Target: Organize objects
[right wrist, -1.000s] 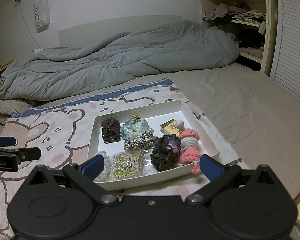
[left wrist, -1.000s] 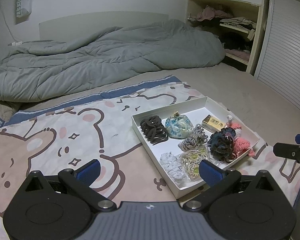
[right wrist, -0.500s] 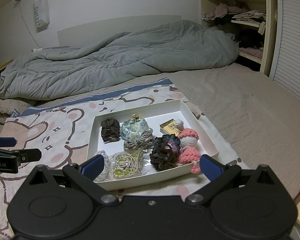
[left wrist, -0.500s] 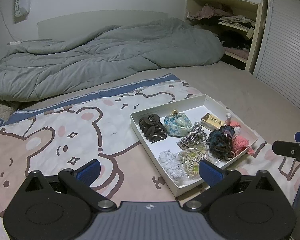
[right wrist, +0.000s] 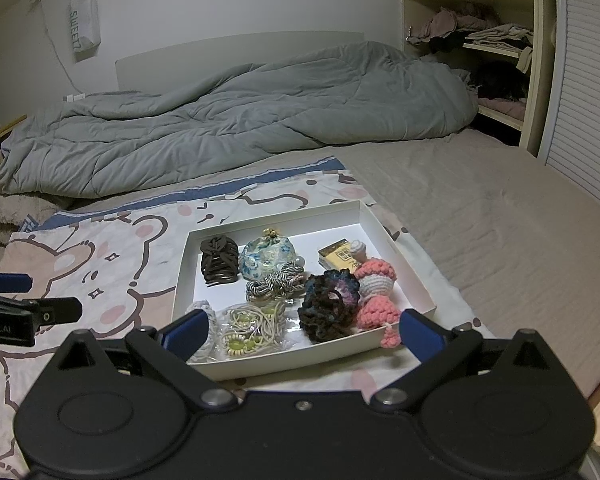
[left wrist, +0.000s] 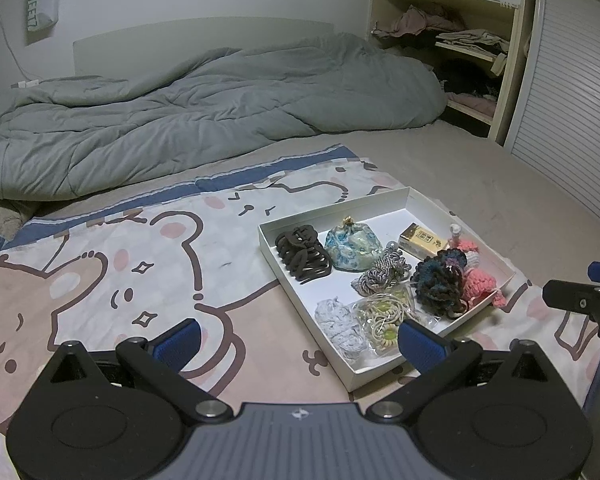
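Both the left claw (left wrist: 298, 338) and right claw (right wrist: 302, 330) hang spread and empty while every small accessory lies inside the white tray (right wrist: 396, 268) just ahead, which fits sorting finished or awaiting.

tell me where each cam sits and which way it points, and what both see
Left wrist: sits on the left gripper, facing forward across the bear-print blanket to the white tray lying right of centre; own open blue fingers show, plus the right gripper's tip at the right edge.
Right wrist: sits on the right gripper, squarely before the tray; own open fingers show, the left gripper's tip at the left edge.
Shared: tray, brown hair claw, grey duvet, shelf.
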`<action>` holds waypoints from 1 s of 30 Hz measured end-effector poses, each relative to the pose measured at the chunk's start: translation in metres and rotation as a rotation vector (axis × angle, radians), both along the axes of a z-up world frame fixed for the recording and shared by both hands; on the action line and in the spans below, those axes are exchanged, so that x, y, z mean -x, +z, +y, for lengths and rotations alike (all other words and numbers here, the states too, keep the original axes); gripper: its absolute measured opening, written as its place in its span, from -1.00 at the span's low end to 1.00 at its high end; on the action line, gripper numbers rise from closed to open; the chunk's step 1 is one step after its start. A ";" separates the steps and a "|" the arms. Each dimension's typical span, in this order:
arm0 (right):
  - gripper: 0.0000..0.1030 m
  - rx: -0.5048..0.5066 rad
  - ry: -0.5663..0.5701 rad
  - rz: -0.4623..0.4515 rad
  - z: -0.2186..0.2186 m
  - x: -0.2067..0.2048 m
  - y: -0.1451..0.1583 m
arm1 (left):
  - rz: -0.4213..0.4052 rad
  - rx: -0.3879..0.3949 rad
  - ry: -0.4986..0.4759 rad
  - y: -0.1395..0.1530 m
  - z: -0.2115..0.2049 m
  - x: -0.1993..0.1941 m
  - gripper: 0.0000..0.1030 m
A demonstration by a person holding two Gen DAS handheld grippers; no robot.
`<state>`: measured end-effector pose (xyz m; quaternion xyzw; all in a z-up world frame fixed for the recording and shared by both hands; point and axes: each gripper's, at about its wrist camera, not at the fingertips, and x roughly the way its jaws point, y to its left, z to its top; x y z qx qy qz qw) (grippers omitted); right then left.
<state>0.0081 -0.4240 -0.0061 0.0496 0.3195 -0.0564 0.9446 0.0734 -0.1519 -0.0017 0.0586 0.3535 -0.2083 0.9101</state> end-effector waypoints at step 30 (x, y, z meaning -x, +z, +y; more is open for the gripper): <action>0.99 -0.001 -0.004 -0.001 0.002 0.000 0.001 | 0.004 0.003 0.006 0.001 0.004 -0.001 1.00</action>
